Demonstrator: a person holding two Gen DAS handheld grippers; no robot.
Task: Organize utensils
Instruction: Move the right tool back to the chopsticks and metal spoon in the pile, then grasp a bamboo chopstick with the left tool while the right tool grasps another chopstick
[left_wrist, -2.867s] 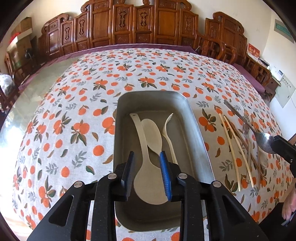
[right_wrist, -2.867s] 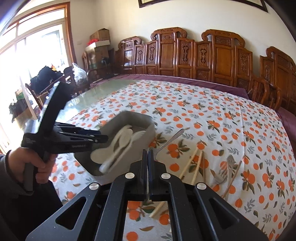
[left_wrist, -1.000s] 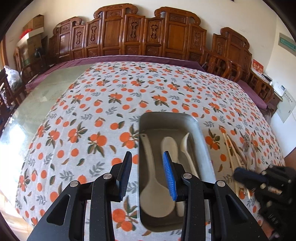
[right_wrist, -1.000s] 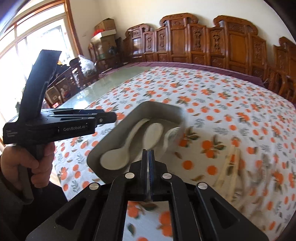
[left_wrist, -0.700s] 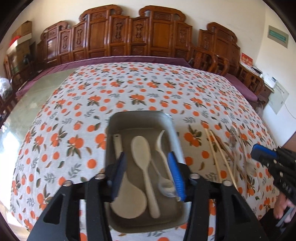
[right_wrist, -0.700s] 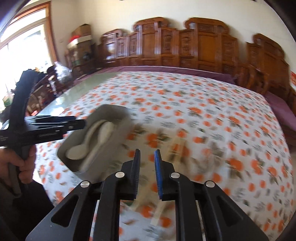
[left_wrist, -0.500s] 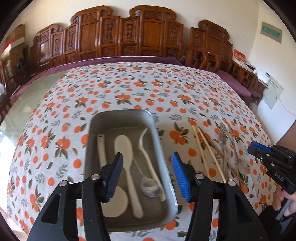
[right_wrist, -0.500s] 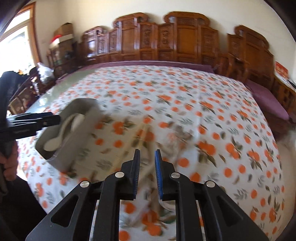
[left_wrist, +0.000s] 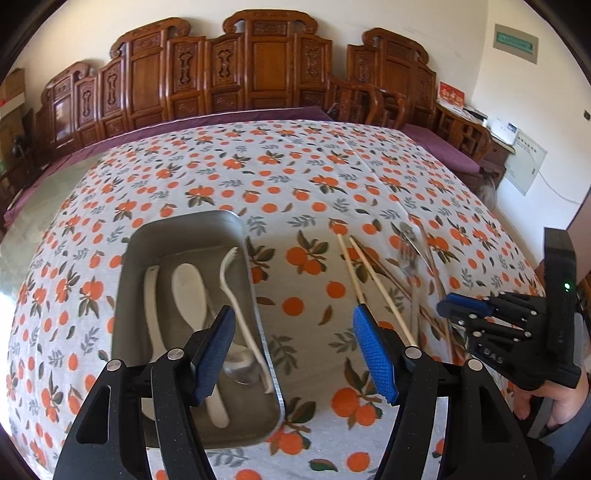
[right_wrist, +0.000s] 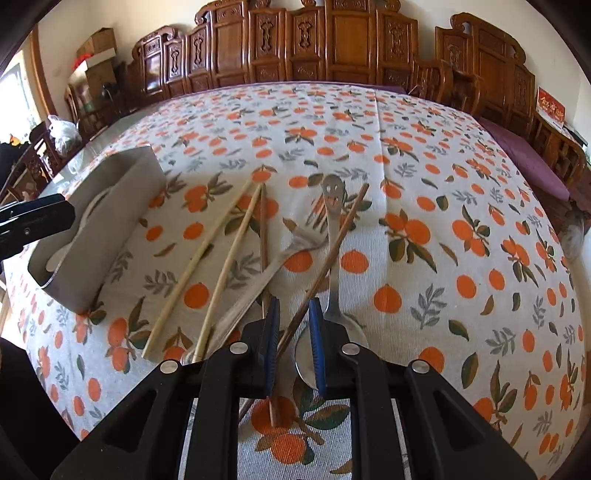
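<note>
The right gripper (right_wrist: 292, 345), jaws slightly parted, straddles a dark wooden chopstick (right_wrist: 321, 271) lying lengthwise between them, right of the metal tray (right_wrist: 96, 229), while the empty, wide-open left gripper (left_wrist: 295, 350) hovers at the tray's edge.

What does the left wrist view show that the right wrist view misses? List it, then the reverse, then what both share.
Only the left wrist view: the inside of the metal tray, holding a white rice paddle, a white fork and a metal spoon; also the right hand-held gripper.

Only the right wrist view: a dark wooden chopstick running between the open fingers of the right hand-held gripper, and the full metal spoon on the cloth.

Both: the tray, the pale chopsticks and the orange-print tablecloth.
</note>
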